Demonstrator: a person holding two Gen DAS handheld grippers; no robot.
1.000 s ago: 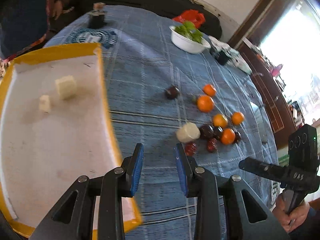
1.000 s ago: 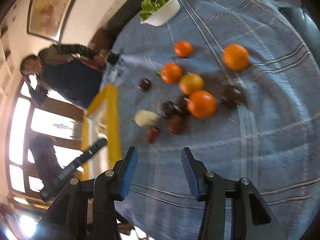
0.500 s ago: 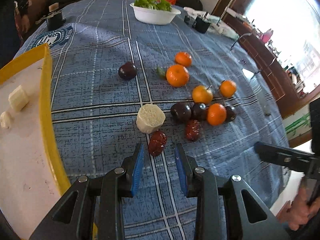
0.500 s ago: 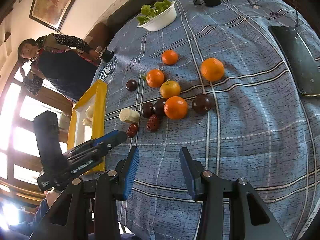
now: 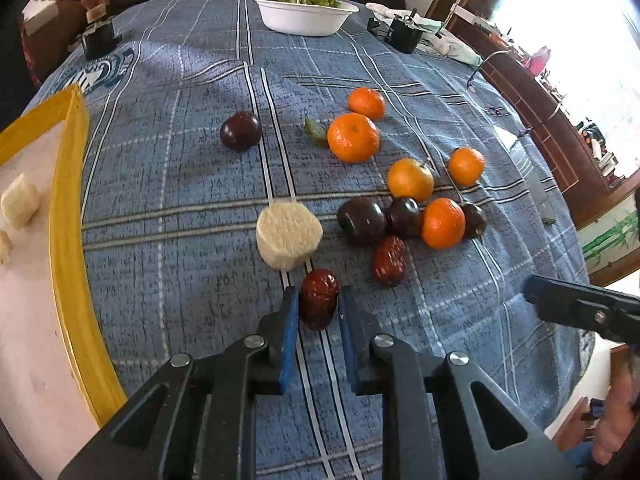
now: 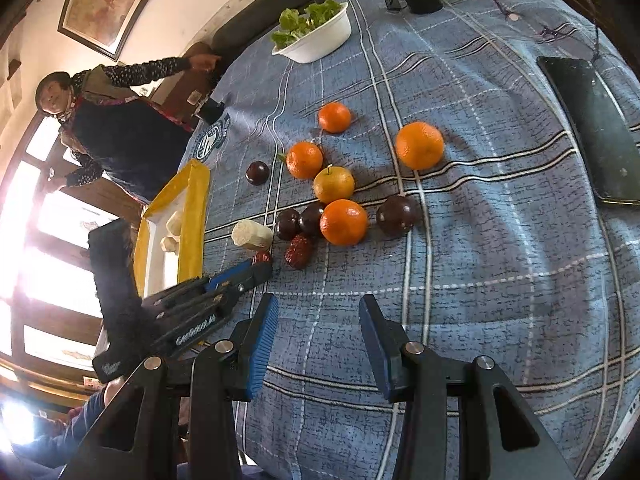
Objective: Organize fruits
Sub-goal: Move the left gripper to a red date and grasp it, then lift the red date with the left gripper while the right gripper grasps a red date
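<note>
My left gripper (image 5: 318, 312) is open, and a red jujube (image 5: 319, 298) lies on the blue cloth between its pads, untouched on the right side. A second jujube (image 5: 390, 260) lies to the right. A white cylindrical piece (image 5: 289, 235), dark plums (image 5: 362, 221) and several oranges (image 5: 353, 137) lie beyond. A yellow-rimmed tray (image 5: 66, 240) with white pieces (image 5: 19, 200) sits at left. My right gripper (image 6: 318, 340) is open and empty above the cloth, short of the fruit cluster (image 6: 343, 222). The left gripper also shows in the right wrist view (image 6: 256, 270).
A white bowl of greens (image 5: 306, 16) stands at the table's far edge. A dark cleaver (image 6: 592, 128) lies at the right side. Small black objects (image 5: 404, 34) sit near the far edge. A person (image 6: 120, 120) stands beyond the table's far left.
My left gripper has swung from over the tray to the right and down, bringing its open jaws around the near jujube. My right gripper has steadied above the cloth.
</note>
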